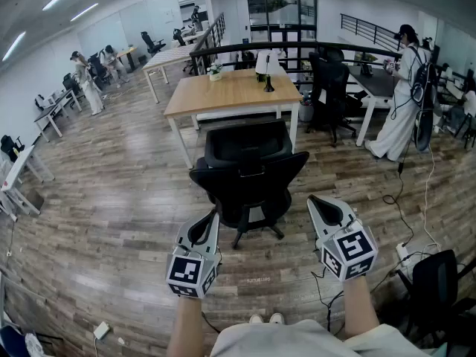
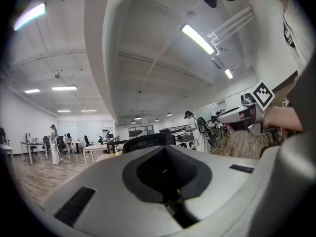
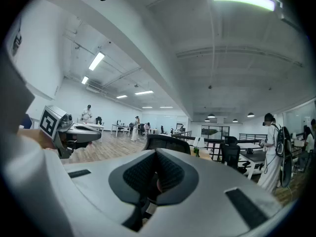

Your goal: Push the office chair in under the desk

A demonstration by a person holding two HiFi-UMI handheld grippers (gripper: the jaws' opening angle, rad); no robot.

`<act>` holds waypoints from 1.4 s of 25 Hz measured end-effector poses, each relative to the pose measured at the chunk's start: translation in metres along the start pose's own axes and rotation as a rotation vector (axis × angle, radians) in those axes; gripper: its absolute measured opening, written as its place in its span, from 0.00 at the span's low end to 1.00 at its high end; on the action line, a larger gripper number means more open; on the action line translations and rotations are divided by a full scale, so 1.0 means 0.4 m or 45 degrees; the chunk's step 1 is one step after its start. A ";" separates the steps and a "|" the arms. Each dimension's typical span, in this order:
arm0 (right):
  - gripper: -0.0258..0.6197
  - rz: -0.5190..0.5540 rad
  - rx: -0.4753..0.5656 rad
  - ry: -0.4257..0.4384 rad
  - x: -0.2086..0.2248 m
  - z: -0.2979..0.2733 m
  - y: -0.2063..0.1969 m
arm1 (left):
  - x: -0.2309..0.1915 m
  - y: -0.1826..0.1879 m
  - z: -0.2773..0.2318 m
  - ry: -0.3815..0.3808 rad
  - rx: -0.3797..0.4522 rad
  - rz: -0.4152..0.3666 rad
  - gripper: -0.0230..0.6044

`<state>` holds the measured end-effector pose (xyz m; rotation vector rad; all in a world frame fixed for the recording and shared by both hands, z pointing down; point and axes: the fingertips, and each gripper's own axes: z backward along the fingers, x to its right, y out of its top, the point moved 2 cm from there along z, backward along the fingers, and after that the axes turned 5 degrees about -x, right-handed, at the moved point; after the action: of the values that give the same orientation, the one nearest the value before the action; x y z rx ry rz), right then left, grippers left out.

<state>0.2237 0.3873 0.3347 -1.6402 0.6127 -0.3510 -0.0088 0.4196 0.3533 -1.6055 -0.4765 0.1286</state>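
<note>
A black office chair [image 1: 249,173] stands on the wood floor, its back toward me, a short way out from a wooden desk [image 1: 234,91]. My left gripper [image 1: 209,224] is held level just behind the chair's left side, jaws shut and empty. At the chair's right side my right gripper [image 1: 320,207] is also shut and holds nothing. In the left gripper view the shut jaws [image 2: 165,149] point at the chair's back [image 2: 148,141], with the right gripper [image 2: 242,115] beside them. The right gripper view shows its shut jaws [image 3: 157,153], the chair's top [image 3: 168,142] and the left gripper [image 3: 81,132].
A lamp [image 1: 266,69] and a small plant [image 1: 216,71] stand on the desk. A person in white [image 1: 401,103] stands at the right by a dark desk [image 1: 379,84] and black chairs [image 1: 331,88]. Cables and a power strip [image 1: 409,253] lie on the floor near another chair [image 1: 439,277].
</note>
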 end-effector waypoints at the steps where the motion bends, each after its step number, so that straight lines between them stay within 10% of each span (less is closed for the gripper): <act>1: 0.07 0.010 0.000 0.000 0.001 0.003 0.005 | 0.000 0.008 0.000 0.002 0.005 0.000 0.05; 22: 0.07 -0.098 -0.003 0.043 0.094 -0.033 -0.058 | 0.033 -0.005 -0.068 0.030 -0.032 0.044 0.05; 35: 0.07 -0.093 -0.016 0.022 0.235 -0.315 -0.049 | -0.166 -0.053 -0.323 0.082 -0.024 0.071 0.05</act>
<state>0.2339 0.2318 0.3641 -1.6765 0.5698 -0.4158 -0.0266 0.2755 0.3737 -1.6368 -0.3843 0.1147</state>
